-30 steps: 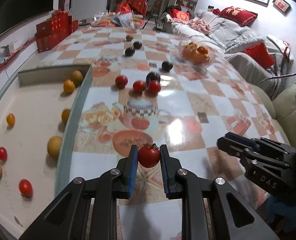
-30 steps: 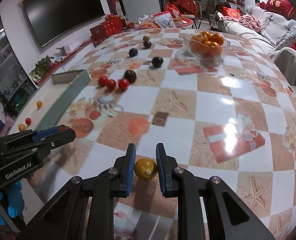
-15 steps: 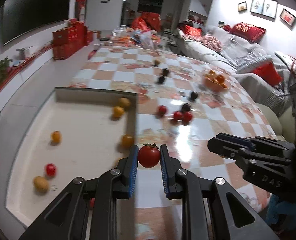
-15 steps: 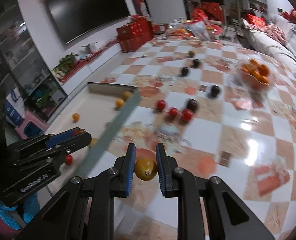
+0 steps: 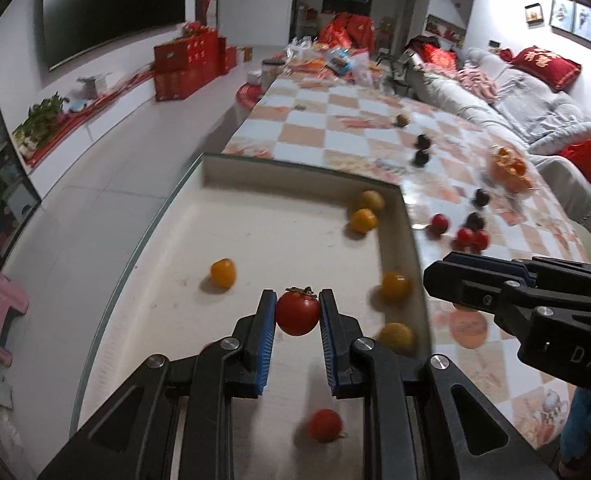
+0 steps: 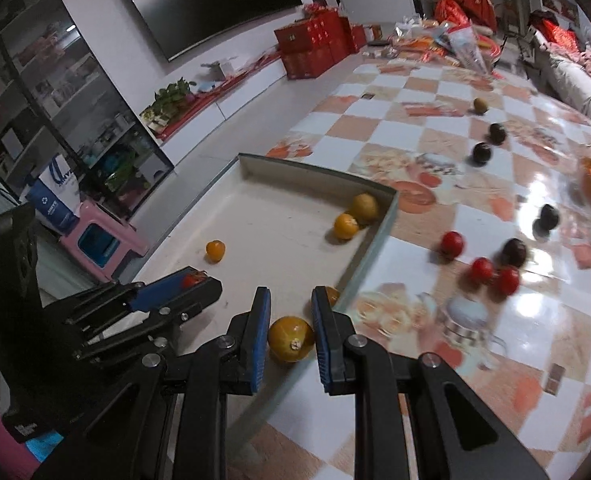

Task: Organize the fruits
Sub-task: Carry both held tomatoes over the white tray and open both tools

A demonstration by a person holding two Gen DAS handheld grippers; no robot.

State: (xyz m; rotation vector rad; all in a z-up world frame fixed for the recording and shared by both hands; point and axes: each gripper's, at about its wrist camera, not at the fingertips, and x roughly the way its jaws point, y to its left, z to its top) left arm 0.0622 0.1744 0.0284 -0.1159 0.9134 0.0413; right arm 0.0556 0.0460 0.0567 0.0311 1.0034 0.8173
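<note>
Left wrist view: left gripper (image 5: 298,312) clamped on a red tomato (image 5: 297,311) held above the cream tray (image 5: 279,240), which holds yellow-orange fruits (image 5: 222,273) and one red fruit (image 5: 326,424); right gripper (image 5: 495,292) at right, over the checkered table (image 5: 335,128). Right wrist view: right gripper (image 6: 291,338) clamped on a yellow fruit (image 6: 290,339) over the tray's near edge (image 6: 369,248); red fruits (image 6: 452,243) and dark fruits (image 6: 481,153) loose on the table.

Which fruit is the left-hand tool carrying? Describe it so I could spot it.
Find the shallow cream tray beside the checkered tablecloth. Above it, the left tool grips a round red tomato between blue pads; unlike the tray's loose fruit, it keeps its green stem.
</note>
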